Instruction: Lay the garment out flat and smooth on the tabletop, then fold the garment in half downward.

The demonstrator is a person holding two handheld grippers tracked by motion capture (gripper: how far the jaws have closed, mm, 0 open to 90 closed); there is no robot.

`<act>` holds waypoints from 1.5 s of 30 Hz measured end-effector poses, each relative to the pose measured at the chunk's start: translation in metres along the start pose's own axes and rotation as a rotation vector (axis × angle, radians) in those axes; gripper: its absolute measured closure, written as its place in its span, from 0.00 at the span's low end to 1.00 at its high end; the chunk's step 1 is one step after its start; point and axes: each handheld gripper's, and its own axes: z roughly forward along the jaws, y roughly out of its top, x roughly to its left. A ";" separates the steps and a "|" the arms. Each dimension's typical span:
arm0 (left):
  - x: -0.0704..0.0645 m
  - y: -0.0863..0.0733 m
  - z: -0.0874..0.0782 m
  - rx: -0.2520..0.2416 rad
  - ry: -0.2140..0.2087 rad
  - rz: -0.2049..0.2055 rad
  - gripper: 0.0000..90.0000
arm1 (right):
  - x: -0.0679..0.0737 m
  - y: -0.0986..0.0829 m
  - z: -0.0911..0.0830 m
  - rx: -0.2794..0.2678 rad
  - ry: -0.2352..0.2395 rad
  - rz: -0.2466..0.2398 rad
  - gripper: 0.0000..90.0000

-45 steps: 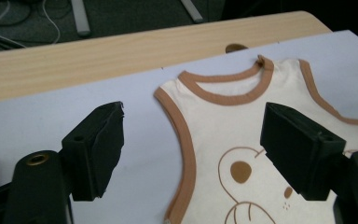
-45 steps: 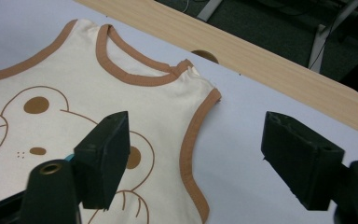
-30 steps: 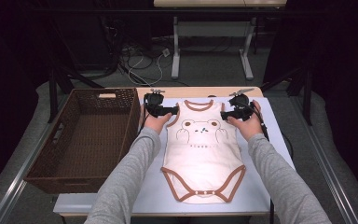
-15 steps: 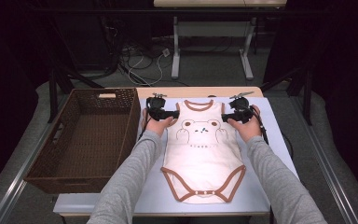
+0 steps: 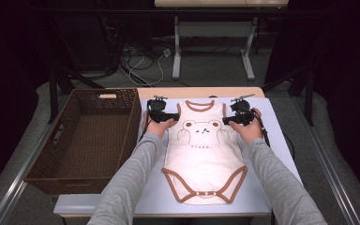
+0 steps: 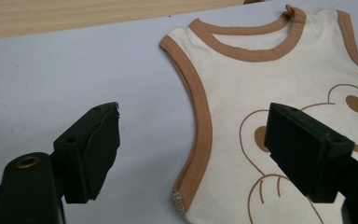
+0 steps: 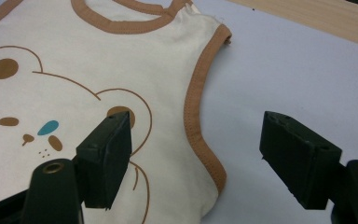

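Note:
A cream baby bodysuit (image 5: 202,154) with brown trim and a bear print lies flat on the pale table (image 5: 272,187), neck end far from me. My left gripper (image 5: 172,115) hovers open over its left armhole; the brown armhole edge (image 6: 200,126) runs between the wide-apart jaws. My right gripper (image 5: 228,120) is open over the right armhole, whose trim (image 7: 193,116) passes between its jaws. In the left gripper view the garment (image 6: 270,79) is at right, and in the right gripper view the bodysuit (image 7: 98,60) is at left. Neither gripper holds anything.
A large brown wicker basket (image 5: 56,159) sits at the table's left side, right beside the left forearm. A wooden strip (image 5: 201,92) edges the table's far side. Beyond it are desk legs and cables (image 5: 154,61) on the floor.
Both hands have slid a little inward and toward me, from the shoulder straps to the armholes. The bodysuit has not moved.

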 end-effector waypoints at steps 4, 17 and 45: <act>0.000 -0.001 0.002 0.012 0.004 0.014 0.24 | 0.000 0.000 0.001 0.003 -0.003 0.017 0.27; 0.001 -0.002 0.004 0.037 0.001 0.023 0.31 | 0.004 -0.004 0.005 -0.006 -0.007 -0.009 0.24; 0.005 -0.011 0.013 0.187 0.061 -0.059 0.62 | -0.003 -0.009 0.003 -0.021 -0.003 0.027 0.51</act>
